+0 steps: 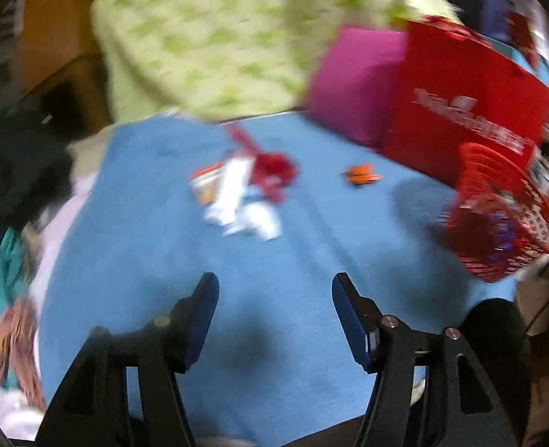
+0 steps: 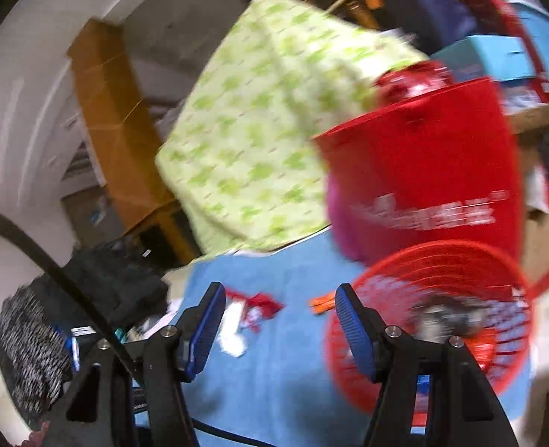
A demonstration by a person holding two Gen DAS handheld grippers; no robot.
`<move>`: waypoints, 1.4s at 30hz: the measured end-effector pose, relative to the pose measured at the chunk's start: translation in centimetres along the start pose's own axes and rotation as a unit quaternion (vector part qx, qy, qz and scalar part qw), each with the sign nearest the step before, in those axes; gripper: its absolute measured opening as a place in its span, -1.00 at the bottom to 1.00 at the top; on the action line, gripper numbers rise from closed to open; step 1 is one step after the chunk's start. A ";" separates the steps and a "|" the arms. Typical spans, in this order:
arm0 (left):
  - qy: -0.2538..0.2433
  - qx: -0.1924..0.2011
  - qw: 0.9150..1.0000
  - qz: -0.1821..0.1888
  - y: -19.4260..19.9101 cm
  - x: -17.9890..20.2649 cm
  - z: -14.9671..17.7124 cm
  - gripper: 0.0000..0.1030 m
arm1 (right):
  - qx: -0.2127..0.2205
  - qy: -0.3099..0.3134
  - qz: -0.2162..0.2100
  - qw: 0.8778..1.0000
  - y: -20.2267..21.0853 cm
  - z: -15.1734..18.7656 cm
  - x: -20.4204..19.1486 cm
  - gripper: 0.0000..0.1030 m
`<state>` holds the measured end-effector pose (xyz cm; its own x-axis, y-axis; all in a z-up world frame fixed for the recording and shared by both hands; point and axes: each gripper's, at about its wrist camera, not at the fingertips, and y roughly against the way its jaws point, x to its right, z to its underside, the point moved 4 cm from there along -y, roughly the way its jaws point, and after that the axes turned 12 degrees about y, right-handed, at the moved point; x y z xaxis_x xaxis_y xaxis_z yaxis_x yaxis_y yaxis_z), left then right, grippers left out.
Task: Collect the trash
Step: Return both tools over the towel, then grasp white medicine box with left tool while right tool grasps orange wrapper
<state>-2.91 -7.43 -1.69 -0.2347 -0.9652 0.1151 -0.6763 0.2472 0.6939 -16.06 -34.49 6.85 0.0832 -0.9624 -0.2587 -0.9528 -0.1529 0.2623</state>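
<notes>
Left gripper (image 1: 275, 316) and right gripper (image 2: 280, 327), both spread wide, nothing between fingers.

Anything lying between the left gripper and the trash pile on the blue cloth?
Nothing: in the left wrist view, only bare blue cloth separates the open left gripper from the trash pile.

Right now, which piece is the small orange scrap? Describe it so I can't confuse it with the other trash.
Start at the blue cloth and the red mesh basket on its right side. The orange scrap lies alone on the cloth between that basket and the pile of red and white wrappers. It is the only loose piece lying apart from the pile.
</notes>
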 end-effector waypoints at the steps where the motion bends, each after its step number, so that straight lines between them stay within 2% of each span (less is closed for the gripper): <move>1: 0.011 -0.001 1.000 -0.005 -0.1 -1.2 0.2 0.24 | -0.014 0.002 -0.012 1.000 -1.3 0.4 -1.1 0.27; 3: 0.036 -0.005 0.999 -0.014 -0.4 -3.6 0.8 0.24 | -0.041 0.006 -0.027 0.999 -3.6 1.5 -2.9 0.27; 9: 0.067 -0.014 0.997 -0.022 -2.1 -7.4 2.2 0.24 | -0.142 -0.011 -0.059 0.988 -10.9 6.1 -5.5 0.27; 14: 0.089 -0.033 0.995 -0.024 -4.4 -9.4 2.7 0.24 | -0.207 -0.004 -0.041 0.977 -16.6 9.6 -5.5 0.27; 17: 0.095 -0.039 0.994 -0.025 -5.6 -10.2 2.4 0.24 | -0.227 -0.005 -0.023 0.974 -19.8 10.7 -4.6 0.27; 23: 0.094 -0.033 0.995 -0.019 -7.8 -10.9 -0.7 0.24 | -0.228 -0.024 0.050 0.972 -26.7 9.9 -0.2 0.27; 28: 0.081 -0.025 0.996 0.004 -11.4 -9.9 -5.4 0.30 | -0.230 -0.118 0.086 0.962 -30.9 9.0 5.5 0.27; 31: 0.076 -0.027 0.997 0.020 -14.1 -8.5 -8.3 0.30 | -0.231 -0.157 0.094 0.956 -32.5 8.4 7.7 0.27; 35: 0.059 -0.056 0.995 0.052 -18.8 -5.8 -11.3 0.33 | -0.233 -0.202 0.098 0.946 -33.0 8.0 9.8 0.27; 37: 0.049 -0.071 0.995 0.051 -20.7 -4.8 -11.8 0.33 | -0.234 -0.228 0.094 0.941 -33.3 8.1 10.7 0.27; 40: 0.039 -0.089 0.994 0.040 -23.1 -3.9 -12.1 0.33 | -0.236 -0.282 0.095 0.925 -34.0 8.8 12.2 0.27; 42: 0.041 -0.100 0.993 0.046 -24.1 -3.6 -12.1 0.33 | -0.236 -0.304 0.101 0.918 -34.5 9.2 12.9 0.27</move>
<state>22.69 -10.93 -10.21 -0.2253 -0.9452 0.2364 -0.5008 0.3205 0.8040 15.20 -39.55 -14.13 -0.3960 -0.7005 -0.5937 -0.6868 -0.2031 0.6978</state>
